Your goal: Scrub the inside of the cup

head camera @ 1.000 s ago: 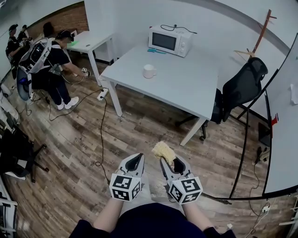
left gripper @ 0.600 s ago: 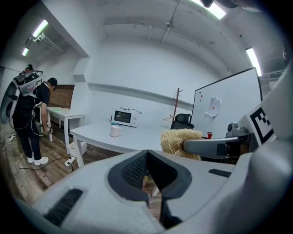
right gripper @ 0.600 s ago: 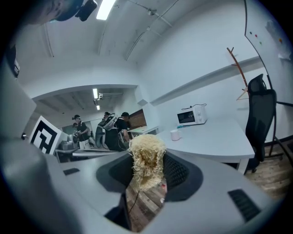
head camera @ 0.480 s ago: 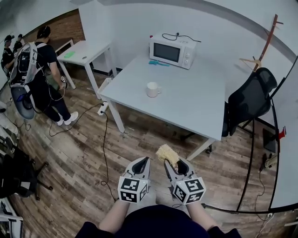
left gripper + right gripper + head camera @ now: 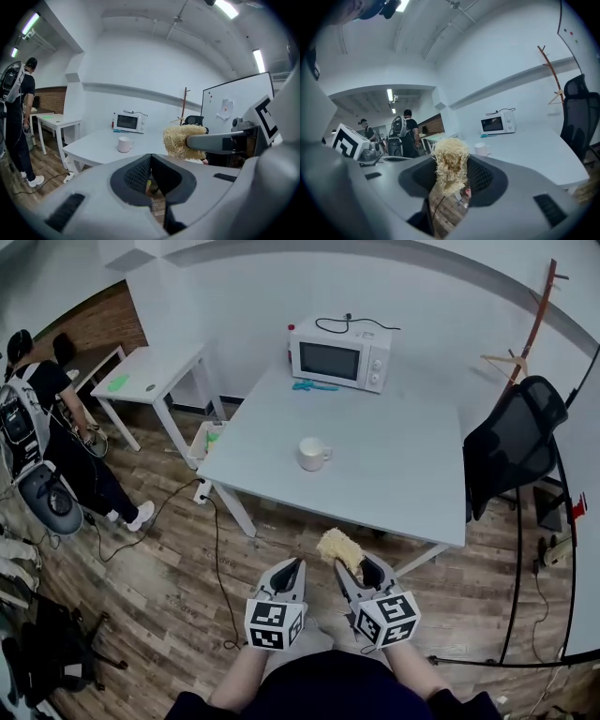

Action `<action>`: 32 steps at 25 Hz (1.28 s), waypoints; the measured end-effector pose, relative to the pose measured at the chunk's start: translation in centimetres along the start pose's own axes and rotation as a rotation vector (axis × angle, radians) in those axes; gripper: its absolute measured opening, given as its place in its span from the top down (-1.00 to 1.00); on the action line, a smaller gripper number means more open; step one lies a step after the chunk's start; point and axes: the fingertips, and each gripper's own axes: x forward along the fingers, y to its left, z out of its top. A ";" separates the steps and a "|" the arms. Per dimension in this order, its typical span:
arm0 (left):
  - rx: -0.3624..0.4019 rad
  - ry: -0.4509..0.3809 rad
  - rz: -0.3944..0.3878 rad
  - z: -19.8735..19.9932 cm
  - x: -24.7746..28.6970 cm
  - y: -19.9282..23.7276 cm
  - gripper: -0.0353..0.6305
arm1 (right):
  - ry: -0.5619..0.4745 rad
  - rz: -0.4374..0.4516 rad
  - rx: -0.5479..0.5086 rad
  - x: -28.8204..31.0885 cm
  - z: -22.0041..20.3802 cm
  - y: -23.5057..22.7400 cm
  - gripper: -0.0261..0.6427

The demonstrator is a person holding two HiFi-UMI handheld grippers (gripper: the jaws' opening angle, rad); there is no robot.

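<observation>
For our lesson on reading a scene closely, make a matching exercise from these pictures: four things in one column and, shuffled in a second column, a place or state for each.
Column one
1. cup
2. microwave
3. scrubber
4. left tool

Column two
A. at the far edge of the table
B. shut, with nothing in it
C. clamped in the right tool
D. standing alone near the middle of the table

Pairs: 1-D, 2-A, 3-C, 4-B
</observation>
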 end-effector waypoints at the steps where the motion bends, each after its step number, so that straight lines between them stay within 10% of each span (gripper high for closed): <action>1: 0.002 0.001 -0.006 0.3 0.6 0.8 0.84 | -0.001 -0.005 0.008 0.9 0.2 -0.1 0.40; 32: 0.008 0.082 -0.077 3.9 19.2 11.5 0.84 | 0.016 -0.075 0.063 18.3 6.1 -12.7 0.40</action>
